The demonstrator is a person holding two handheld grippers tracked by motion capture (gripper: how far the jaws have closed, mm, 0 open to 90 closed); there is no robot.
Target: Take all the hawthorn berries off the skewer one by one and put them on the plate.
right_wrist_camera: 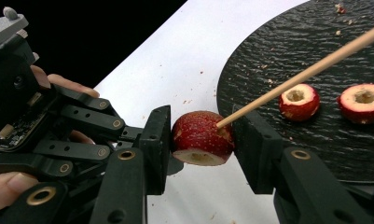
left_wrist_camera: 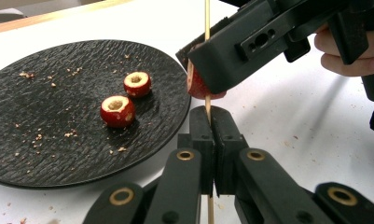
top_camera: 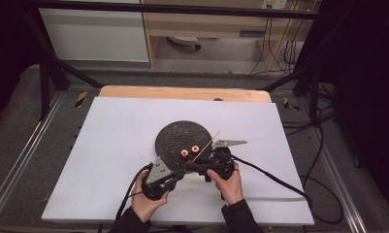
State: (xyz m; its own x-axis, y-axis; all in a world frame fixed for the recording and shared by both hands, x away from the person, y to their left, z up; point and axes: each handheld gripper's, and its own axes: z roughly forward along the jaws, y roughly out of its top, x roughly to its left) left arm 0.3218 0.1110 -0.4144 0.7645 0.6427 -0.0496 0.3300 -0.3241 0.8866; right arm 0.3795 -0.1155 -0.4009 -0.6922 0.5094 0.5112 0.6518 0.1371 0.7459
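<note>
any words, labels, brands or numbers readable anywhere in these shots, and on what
None can be read.
The black plate, the red fruit piece on the wooden skewer, and the two fruit pieces on the plate carry no print.
The left gripper and right gripper show no legible marking.
The yellow-and-black tabs by the table's far corners are stripes only, too small for any text.

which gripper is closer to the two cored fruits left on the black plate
Right. The right gripper sits at the plate's edge beside the cored fruits, clamping a skewered fruit; the left gripper holds the skewer farther back.
</note>
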